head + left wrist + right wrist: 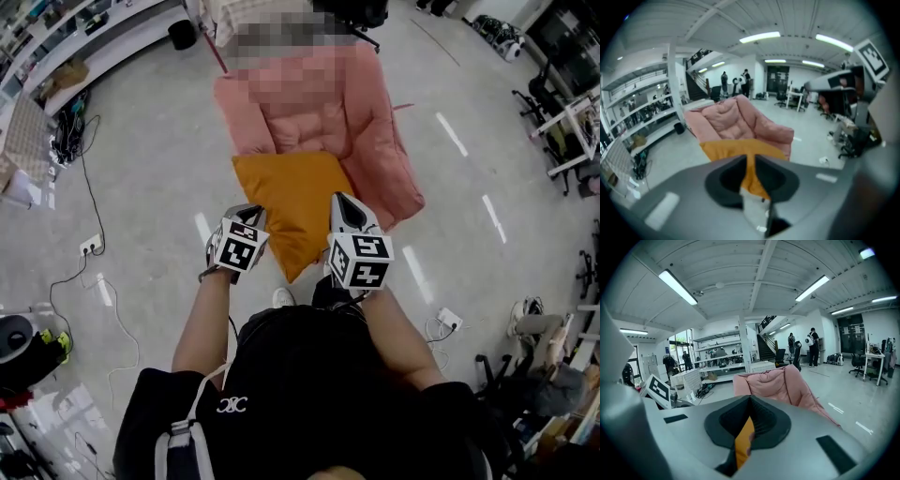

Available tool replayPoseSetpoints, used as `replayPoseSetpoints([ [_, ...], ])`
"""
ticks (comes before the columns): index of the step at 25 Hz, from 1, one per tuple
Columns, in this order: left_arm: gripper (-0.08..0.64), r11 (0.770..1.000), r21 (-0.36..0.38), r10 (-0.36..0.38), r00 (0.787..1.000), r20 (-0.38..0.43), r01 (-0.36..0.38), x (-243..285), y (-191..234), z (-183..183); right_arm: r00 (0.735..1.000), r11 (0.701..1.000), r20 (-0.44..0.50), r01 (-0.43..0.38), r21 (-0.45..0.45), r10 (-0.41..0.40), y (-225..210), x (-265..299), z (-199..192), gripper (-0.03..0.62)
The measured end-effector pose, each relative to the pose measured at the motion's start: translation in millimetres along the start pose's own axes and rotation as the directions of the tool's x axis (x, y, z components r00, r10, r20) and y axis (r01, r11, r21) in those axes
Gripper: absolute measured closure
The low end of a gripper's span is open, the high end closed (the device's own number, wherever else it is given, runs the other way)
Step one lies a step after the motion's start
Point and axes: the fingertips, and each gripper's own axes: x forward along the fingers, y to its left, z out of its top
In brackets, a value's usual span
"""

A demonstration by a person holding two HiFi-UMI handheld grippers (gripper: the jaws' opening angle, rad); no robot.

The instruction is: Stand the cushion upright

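An orange cushion (291, 202) hangs in front of me over the front of a pink padded floor chair (328, 112). My left gripper (248, 211) is shut on the cushion's left edge, and my right gripper (345, 202) is shut on its right edge. In the left gripper view the orange cushion (740, 150) runs into the closed jaws of the left gripper (750, 157), with the pink chair (731, 119) behind. In the right gripper view a strip of the cushion (744, 441) sits pinched between the jaws of the right gripper (750, 399), and the chair (773, 383) lies beyond.
Cables and a power strip (89, 246) lie on the grey floor at the left. Shelving (66, 37) lines the far left. Another power strip (448, 321) lies at the right, with desk frames and office chairs (562, 112) further out. People stand in the far background.
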Motion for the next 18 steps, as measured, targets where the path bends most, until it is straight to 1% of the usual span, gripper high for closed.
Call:
replayPoseSetpoints([
  [1, 0.451, 1.000, 0.019, -0.013, 0.999, -0.031, 0.014, 4.8, 0.3, -9.8, 1.000, 1.000, -0.008, 0.000, 0.002, 0.000, 0.8, 1.0, -3.0, 0.595],
  [2, 0.402, 0.999, 0.029, -0.026, 0.998, -0.056, 0.028, 9.2, 0.0, -18.5, 1.000, 1.000, -0.014, 0.002, 0.005, -0.002, 0.7, 1.4, -5.9, 0.595],
  [4, 0.386, 0.998, 0.039, -0.037, 0.995, -0.091, 0.040, 18.1, -0.3, -30.9, 1.000, 1.000, -0.026, 0.011, 0.013, -0.011, -2.5, 0.3, -12.0, 0.595],
  [8, 0.340, 0.995, 0.076, -0.048, 0.990, -0.134, 0.058, 40.4, 0.3, -46.5, 0.998, 0.999, -0.060, 0.039, 0.031, -0.037, -13.1, -3.1, -30.4, 0.595],
  [12, 0.265, 0.987, 0.136, -0.066, 0.982, -0.177, 0.091, 64.4, -2.2, -57.2, 0.994, 0.997, -0.087, 0.063, 0.042, -0.059, -23.5, -4.3, -42.9, 0.595],
  [16, 0.250, 0.975, 0.190, -0.068, 0.968, -0.243, 0.116, 88.1, -6.6, -71.1, 0.992, 0.995, -0.095, 0.085, 0.047, -0.081, -32.8, -5.7, -44.7, 0.595],
  [18, 0.250, 0.974, 0.200, -0.052, 0.962, -0.268, 0.109, 99.8, -5.5, -77.0, 0.991, 0.994, -0.098, 0.093, 0.048, -0.088, -37.8, -5.0, -44.5, 0.595],
])
